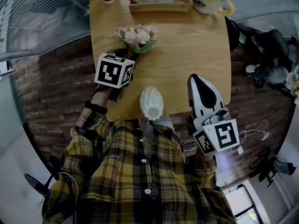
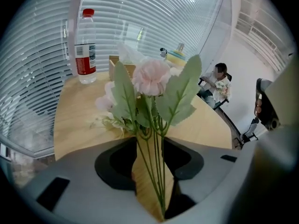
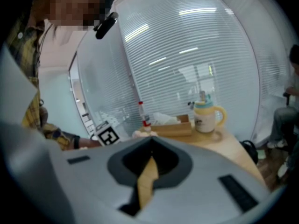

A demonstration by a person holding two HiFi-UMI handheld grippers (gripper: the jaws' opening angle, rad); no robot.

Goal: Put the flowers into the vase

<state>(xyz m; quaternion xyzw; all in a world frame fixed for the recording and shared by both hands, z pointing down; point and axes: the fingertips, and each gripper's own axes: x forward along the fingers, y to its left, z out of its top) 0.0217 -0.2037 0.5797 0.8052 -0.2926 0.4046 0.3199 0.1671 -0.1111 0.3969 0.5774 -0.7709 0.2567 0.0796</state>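
Setting: pale wooden bench over a brick-patterned floor, with slatted blinds curving behind its far end.
Flowers: a small bunch of pink artificial flowers with green leaves sits just ahead of the left tongs, blooms pointing away from them. Whether the bunch rests on the wood cannot be told.
Stems: the thin green stems run back between the left tongs' jaws.
Left tongs: released. The jaws stand wide on either side of the stems, with bench wood showing in the gap beside them. The tongs tilt steeply down at the bench.
Vase: a ribbed white vase stands at the near edge of the bench, between the two tongs. It is to the right of the left tongs, nearer the person than their tips, and apart from the flowers.
Right tongs: released. The jaws are parted by a narrow gap with only bench wood seen through it. They are over the near right part of the bench, just right of the vase.
Far end: well beyond both tongs stand a water bottle with a red cap, a wooden tissue box and a cream lidded cup with a yellow handle.
Person: a yellow plaid shirt fills the space behind both tongs.
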